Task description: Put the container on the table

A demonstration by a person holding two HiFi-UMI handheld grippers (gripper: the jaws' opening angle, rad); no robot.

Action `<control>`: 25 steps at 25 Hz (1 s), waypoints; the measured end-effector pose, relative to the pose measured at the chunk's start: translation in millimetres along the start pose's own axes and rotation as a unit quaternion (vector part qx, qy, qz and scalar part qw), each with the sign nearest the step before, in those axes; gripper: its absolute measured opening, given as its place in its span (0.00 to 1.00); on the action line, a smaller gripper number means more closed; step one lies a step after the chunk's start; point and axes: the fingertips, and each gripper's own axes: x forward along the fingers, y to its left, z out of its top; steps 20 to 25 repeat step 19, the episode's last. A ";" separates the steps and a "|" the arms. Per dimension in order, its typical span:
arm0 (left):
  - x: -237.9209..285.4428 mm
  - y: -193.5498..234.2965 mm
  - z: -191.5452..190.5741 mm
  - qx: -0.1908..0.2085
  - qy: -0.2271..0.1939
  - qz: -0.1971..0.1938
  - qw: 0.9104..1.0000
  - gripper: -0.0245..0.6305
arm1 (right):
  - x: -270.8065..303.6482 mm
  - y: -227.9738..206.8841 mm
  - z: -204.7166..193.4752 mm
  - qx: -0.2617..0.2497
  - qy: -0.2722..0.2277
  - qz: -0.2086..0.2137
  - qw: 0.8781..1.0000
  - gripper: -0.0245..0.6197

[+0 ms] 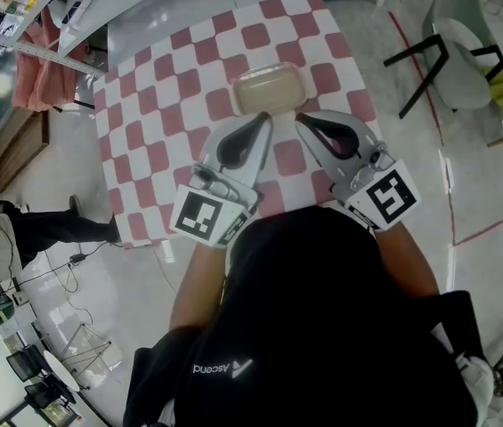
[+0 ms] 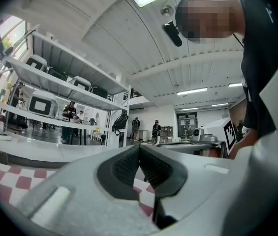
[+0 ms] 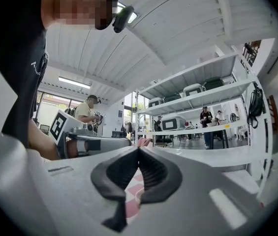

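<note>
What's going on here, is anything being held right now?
A person stands at a checkered table with tongs in each hand. The left tongs and right tongs are both shut and empty, held side by side over the near part of the table. A pale container sits on the table just past their tips.

White shelving point(image 3: 212, 95), glossy grey floor point(image 1: 429, 176)

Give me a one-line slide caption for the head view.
Pale rectangular container on the checked table, left gripper and right gripper both shut and empty close to its near edge.
</note>
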 end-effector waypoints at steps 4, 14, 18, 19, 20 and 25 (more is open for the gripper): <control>-1.7 1.9 -3.5 -0.005 0.003 0.000 1.000 0.05 | 0.9 1.0 -3.4 0.003 0.002 0.000 1.000 0.04; -1.0 4.6 -4.9 -0.011 0.004 -0.005 1.000 0.05 | 0.7 -2.5 -6.6 -0.008 0.007 -0.005 1.000 0.04; 0.4 5.3 -6.4 -0.014 0.005 -0.007 1.000 0.05 | -0.1 -5.1 -9.0 -0.019 0.010 -0.005 1.000 0.04; 0.8 5.4 -6.9 -0.014 0.005 -0.008 1.000 0.05 | -0.4 -5.6 -9.7 -0.022 0.010 -0.004 1.000 0.04; 0.8 5.4 -6.9 -0.014 0.005 -0.008 1.000 0.05 | -0.4 -5.6 -9.7 -0.022 0.010 -0.004 1.000 0.04; 0.8 5.4 -6.9 -0.014 0.005 -0.008 1.000 0.05 | -0.4 -5.6 -9.7 -0.022 0.010 -0.004 1.000 0.04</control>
